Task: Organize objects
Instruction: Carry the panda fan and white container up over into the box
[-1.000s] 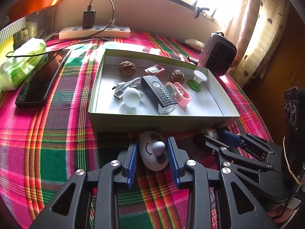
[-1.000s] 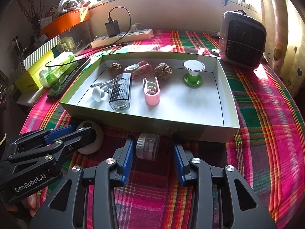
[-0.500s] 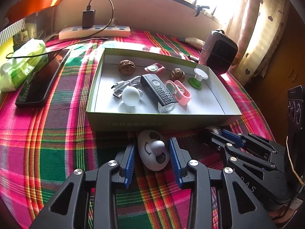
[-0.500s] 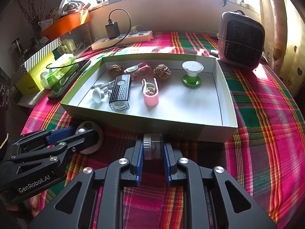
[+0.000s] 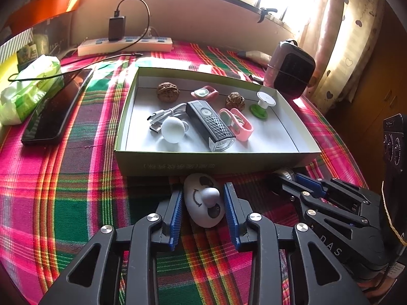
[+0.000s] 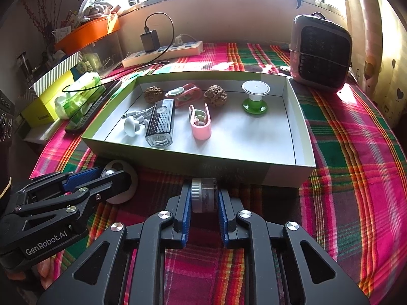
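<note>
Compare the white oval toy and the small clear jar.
The white oval toy is opaque, with a knob on top; the small clear jar is see-through, on its side, ribbed-capped. The right gripper is shut on the jar; the left gripper is closing, with the toy between its jaws. Both lie on the plaid cloth.

Right hand-held gripper [image 6: 203, 204], blue pads pressed on a small clear jar [image 6: 204, 194] lying on its side on the plaid-covered bench [image 6: 356, 178], just near of the open box [image 6: 254, 171]. Left hand-held gripper [image 6: 109, 178] closing around a white round object [image 6: 122, 193].
</note>
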Demonstrator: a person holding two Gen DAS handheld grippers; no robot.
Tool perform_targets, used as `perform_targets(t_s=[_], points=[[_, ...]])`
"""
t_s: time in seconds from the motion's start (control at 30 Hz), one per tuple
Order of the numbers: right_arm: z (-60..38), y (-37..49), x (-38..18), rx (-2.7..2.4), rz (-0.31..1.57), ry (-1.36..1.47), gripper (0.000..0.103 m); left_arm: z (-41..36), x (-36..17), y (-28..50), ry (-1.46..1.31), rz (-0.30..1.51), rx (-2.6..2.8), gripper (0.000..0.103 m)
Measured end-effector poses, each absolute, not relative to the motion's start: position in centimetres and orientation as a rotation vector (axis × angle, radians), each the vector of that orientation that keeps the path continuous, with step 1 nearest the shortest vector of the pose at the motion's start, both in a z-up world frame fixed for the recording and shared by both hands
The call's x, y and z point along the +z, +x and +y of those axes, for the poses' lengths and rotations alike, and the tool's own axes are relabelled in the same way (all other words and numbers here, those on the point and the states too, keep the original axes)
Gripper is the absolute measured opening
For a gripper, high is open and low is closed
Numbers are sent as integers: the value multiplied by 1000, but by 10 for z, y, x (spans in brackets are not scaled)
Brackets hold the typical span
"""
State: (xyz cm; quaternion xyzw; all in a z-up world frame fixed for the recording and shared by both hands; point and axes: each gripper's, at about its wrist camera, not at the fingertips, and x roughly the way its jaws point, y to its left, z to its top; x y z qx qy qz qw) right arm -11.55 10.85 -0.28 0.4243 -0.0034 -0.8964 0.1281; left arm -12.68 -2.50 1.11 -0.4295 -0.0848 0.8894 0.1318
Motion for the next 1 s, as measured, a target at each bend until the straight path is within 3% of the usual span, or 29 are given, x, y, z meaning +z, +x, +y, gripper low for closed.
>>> perform_targets(t_s=[1.0], points=[[116, -107, 9, -2624, -23, 1189, 20, -17, 23, -120, -1207, -216, 2595, 25]])
